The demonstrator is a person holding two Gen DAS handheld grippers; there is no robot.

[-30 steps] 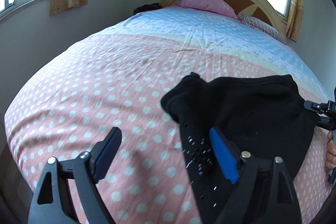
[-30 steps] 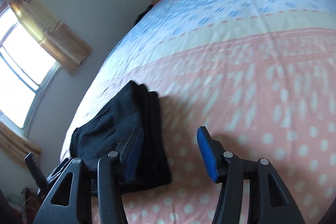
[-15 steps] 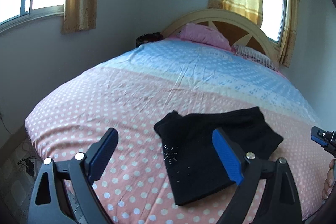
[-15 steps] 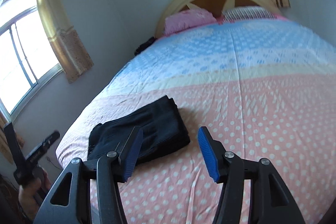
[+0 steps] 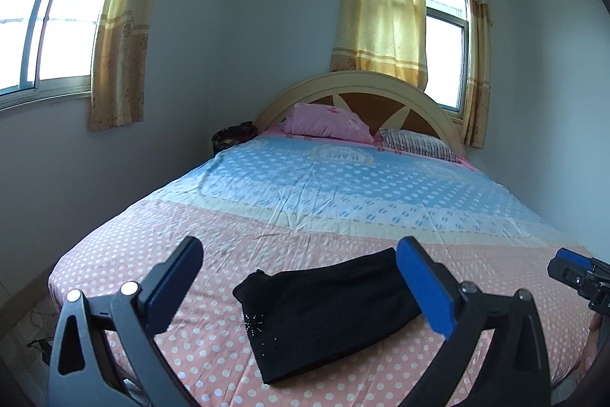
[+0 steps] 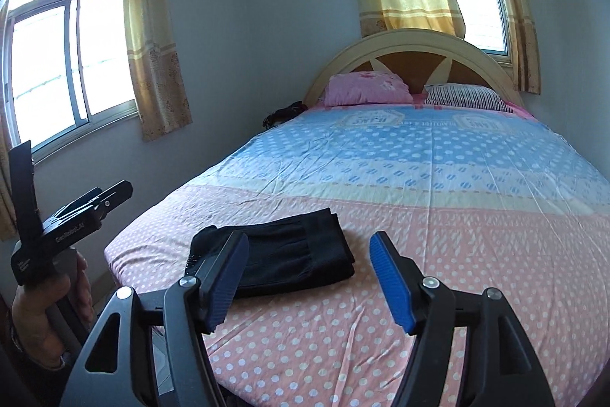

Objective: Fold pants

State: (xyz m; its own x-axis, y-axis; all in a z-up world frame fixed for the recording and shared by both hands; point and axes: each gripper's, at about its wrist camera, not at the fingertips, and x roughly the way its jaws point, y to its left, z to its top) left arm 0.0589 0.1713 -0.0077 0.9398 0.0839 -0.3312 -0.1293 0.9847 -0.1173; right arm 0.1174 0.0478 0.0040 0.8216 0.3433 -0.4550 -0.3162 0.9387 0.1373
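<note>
The black pants (image 5: 328,308) lie folded into a compact rectangle on the pink dotted part of the bed (image 5: 152,254), near its foot. My left gripper (image 5: 301,269) hovers above and short of them, its jaws opening wide with nothing between the blue pads. In the right wrist view the same pants (image 6: 289,254) rest left of centre. My right gripper (image 6: 309,266) is raised over the bed's foot, jaws opening, nothing held. The left tool (image 6: 72,216), held in a hand, shows at that view's left edge.
A pink pillow (image 5: 328,123) and a striped pillow (image 5: 419,143) lie against the arched headboard (image 5: 362,90). A dark bundle (image 5: 234,136) sits by the wall at the bed's far left corner. Curtained windows (image 6: 68,63) flank the room. A grey wall runs along the bed's left side.
Both grippers have risen and drawn back from the pants, tilting up so the room shows. Their jaws stand wider. The folded pants stay put on the bed.
</note>
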